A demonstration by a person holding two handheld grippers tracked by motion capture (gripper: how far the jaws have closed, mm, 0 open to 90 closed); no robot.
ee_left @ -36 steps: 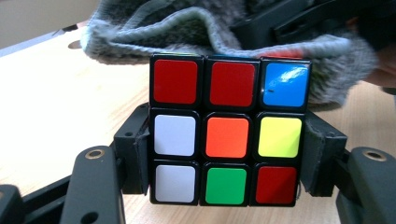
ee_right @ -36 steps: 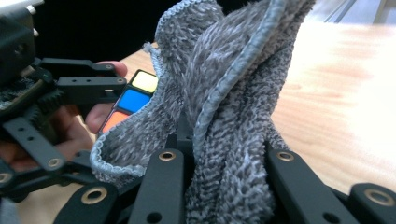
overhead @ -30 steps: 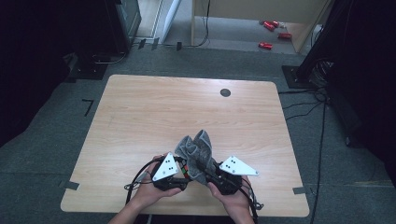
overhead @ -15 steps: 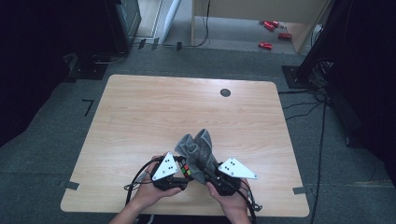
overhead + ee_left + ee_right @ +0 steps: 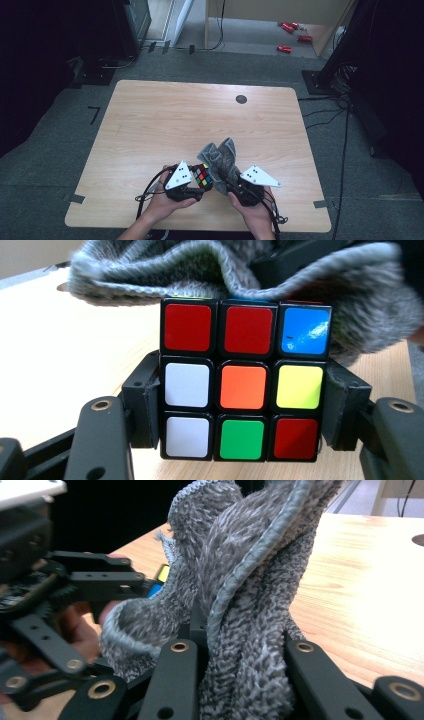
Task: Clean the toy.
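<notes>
A colour puzzle cube (image 5: 242, 380) (image 5: 202, 177) sits squeezed between the jaws of my left gripper (image 5: 242, 410) (image 5: 199, 184), near the table's front edge. A grey fuzzy cloth (image 5: 245, 595) (image 5: 220, 156) stands bunched up in my right gripper (image 5: 240, 670) (image 5: 231, 186), which is shut on it. The cloth drapes against the far side of the cube (image 5: 160, 575), touching its top edge. Both grippers are close together, each held by a hand.
The wooden table (image 5: 200, 115) stretches away beyond the grippers, with a round black cable hole (image 5: 241, 99) near its far edge. Cables trail from both grippers at the front edge. Grey floor and dark equipment surround the table.
Both grippers have shifted slightly; the cloth leans a little more onto the cube. Grips are unchanged.
</notes>
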